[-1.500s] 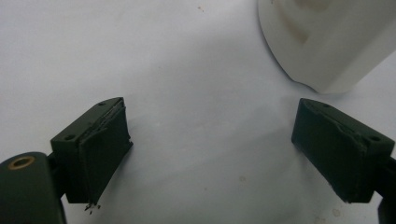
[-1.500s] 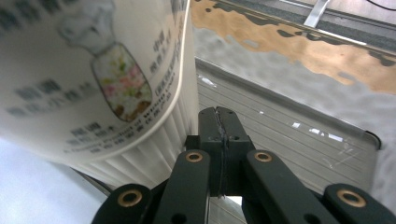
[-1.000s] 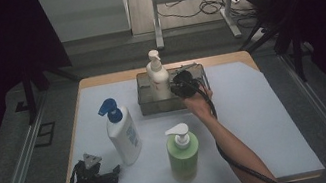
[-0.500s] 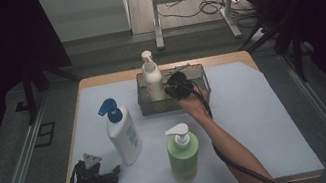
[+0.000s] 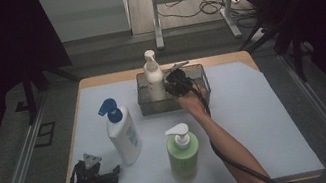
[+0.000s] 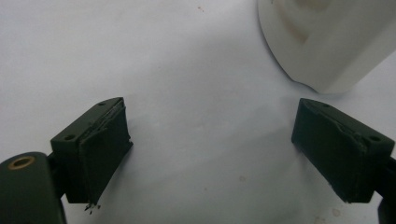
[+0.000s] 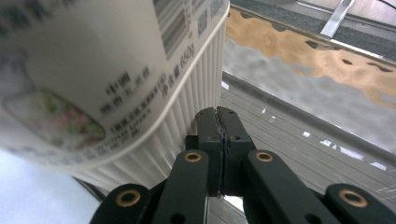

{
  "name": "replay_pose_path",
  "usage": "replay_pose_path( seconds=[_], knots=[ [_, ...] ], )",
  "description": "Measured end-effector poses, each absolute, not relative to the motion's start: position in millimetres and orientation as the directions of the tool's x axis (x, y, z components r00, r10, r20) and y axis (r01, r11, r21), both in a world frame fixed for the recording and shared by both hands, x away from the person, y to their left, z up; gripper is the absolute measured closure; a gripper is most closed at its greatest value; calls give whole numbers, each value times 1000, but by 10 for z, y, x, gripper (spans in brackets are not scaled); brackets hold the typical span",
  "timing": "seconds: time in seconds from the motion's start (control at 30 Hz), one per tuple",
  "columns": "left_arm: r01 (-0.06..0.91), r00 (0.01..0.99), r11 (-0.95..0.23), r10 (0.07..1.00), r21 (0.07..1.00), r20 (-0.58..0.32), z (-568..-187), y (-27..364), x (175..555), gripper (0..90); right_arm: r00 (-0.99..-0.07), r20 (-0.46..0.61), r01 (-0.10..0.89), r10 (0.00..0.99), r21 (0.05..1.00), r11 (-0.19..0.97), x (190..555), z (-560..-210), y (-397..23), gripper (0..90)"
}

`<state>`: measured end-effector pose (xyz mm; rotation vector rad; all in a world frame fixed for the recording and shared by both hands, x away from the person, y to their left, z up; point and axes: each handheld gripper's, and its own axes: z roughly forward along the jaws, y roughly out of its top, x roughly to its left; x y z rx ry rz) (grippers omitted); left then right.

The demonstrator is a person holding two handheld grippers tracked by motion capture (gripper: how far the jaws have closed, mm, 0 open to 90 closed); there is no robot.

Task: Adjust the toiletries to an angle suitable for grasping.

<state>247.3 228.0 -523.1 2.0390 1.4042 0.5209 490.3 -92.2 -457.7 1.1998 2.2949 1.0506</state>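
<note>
Since a second ago the cream bottle (image 5: 153, 75) has slid a little toward the left end of the tray (image 5: 202, 95), and the right gripper (image 5: 175, 82) has followed it, staying just at its right side; everything else has kept its place.

Nearest the person, well in front of the tray and off to its left, the left gripper (image 5: 95, 173) rests low over the white sheet (image 5: 257, 120) near the table's front edge. Its jaws stand wide apart with nothing between them — in the left gripper view only bare sheet lies there, and the base of the blue-capped bottle (image 6: 327, 42) sits just beyond the right-hand jaw, not touching it.

That blue-capped bottle (image 5: 122, 131) stands upright in front of the tray's left end. To its right, also in front of the tray, the green bottle (image 5: 183, 153) stands upright (white pump on top).

Farther back the right forearm reaches past the green bottle to the tray. The right gripper's jaws are pressed flat together, empty, and in the right gripper view (image 7: 220, 135) they lie close against the ribbed base of the cream bottle (image 7: 116, 84) — whether they touch it I cannot tell. The bottle stands upright inside the tray, at its left end.
</note>
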Motion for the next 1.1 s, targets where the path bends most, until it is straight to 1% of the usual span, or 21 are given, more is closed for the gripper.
replay_pose_path(
  seconds=[0.23,0.47,1.1],
  knots=[
    [695,362,-259,932,671,-16,-5231,2279,2473,110,-592,48,565,804,736,372,4884,-4605,-880,895],
    [695,363,-259,932,671,-17,-5231,2279,2473,110,-614,41,556,789,732,394,4855,-4621,-773,894],
    [695,363,-259,932,671,-16,-5231,2279,2473,110,-631,35,547,775,728,412,4834,-4644,-691,895]
  ],
)
